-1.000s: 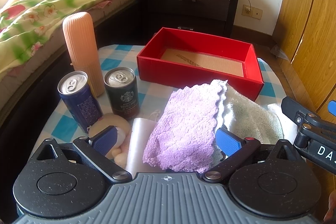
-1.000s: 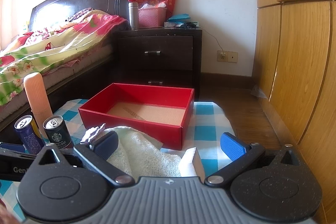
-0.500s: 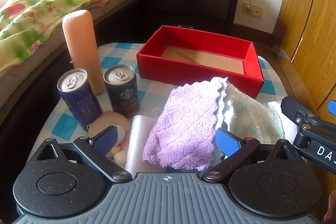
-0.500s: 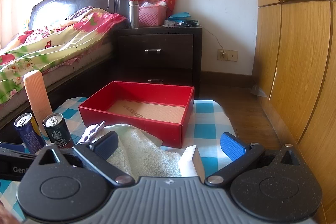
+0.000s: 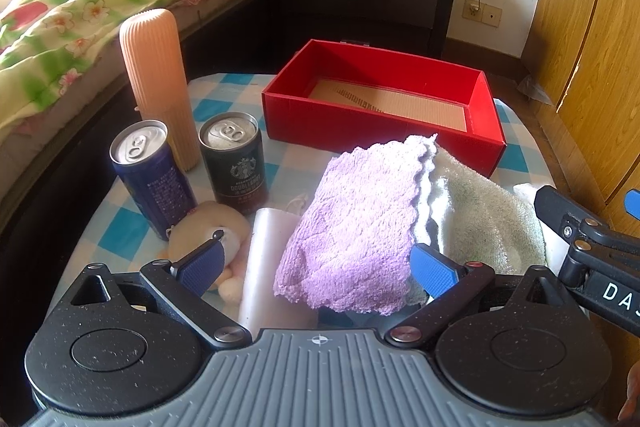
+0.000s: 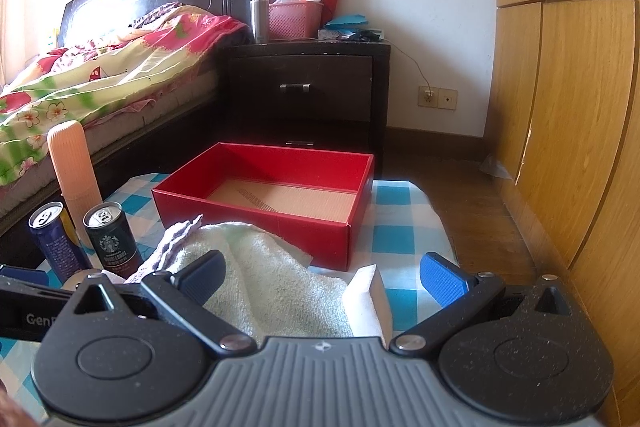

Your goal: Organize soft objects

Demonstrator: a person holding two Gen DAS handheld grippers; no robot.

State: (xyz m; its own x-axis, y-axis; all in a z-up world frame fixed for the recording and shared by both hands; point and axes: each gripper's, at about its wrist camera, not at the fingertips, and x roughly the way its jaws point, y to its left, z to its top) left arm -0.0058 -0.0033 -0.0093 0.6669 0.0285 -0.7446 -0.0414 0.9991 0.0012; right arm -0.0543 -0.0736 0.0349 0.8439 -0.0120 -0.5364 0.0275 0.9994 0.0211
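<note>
A purple fluffy cloth (image 5: 356, 223) lies on a pale green towel (image 5: 488, 223) on the checkered table; the towel also shows in the right wrist view (image 6: 264, 283). A small plush toy (image 5: 212, 227) and a white sponge (image 5: 268, 259) lie to the left of the cloth. Another white sponge (image 6: 370, 297) lies right of the towel. An empty red box (image 5: 380, 107) stands behind them, also in the right wrist view (image 6: 272, 195). My left gripper (image 5: 316, 267) is open just above the cloth's near edge. My right gripper (image 6: 322, 277) is open over the towel and sponge.
Two drink cans (image 5: 148, 171) (image 5: 236, 159) and a ribbed peach bottle (image 5: 158, 83) stand at the table's left. A bed (image 6: 100, 67) lies to the left, a dark nightstand (image 6: 308, 83) behind, a wooden wardrobe (image 6: 568, 87) to the right.
Both grippers drifted slightly; the left view shifted a little lower and closer to the cloth. Nothing was grasped or moved.
</note>
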